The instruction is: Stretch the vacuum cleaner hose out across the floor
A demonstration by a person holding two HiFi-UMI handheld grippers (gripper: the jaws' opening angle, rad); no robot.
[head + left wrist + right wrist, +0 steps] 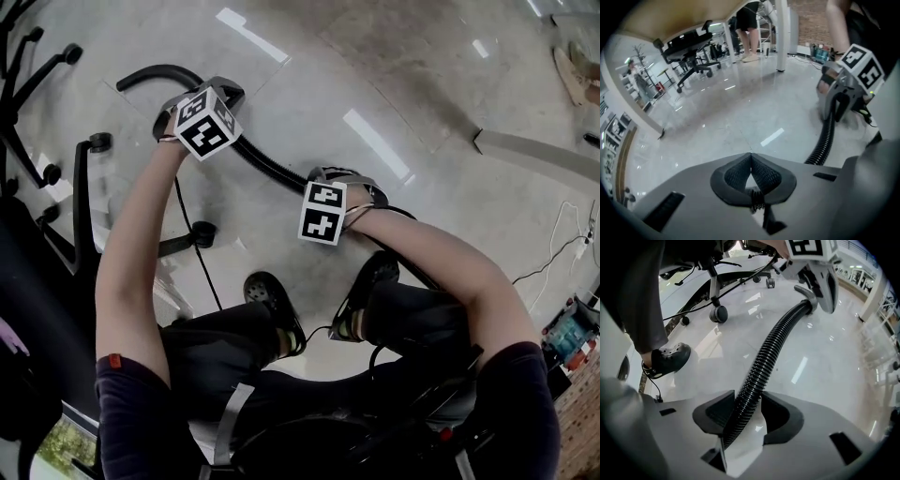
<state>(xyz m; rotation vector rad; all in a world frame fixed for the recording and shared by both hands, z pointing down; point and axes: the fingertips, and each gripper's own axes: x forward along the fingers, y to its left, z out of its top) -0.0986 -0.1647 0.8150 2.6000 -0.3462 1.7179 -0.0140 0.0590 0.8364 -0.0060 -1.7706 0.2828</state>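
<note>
A black ribbed vacuum hose (272, 164) lies across the glossy floor and runs between my two grippers. The left gripper (199, 111) is over its far part, next to a curved black tube (150, 73). In the left gripper view the left gripper (750, 157) has its pads meeting at the tips, and the hose (824, 140) passes under its right side toward the right gripper (836, 105). The right gripper (746, 401) has the hose (773, 348) between its jaws, both pads against it. The hose stretches from there up to the left gripper (813, 296).
Office chairs (56, 187) with casters (718, 313) stand on the left. The person's black shoes (272, 295) are just behind the grippers, with a thin black cable (192, 244) beside them. Loose cables (553, 258) lie at the right. Another person (749, 28) and a pillar (782, 33) are farther off.
</note>
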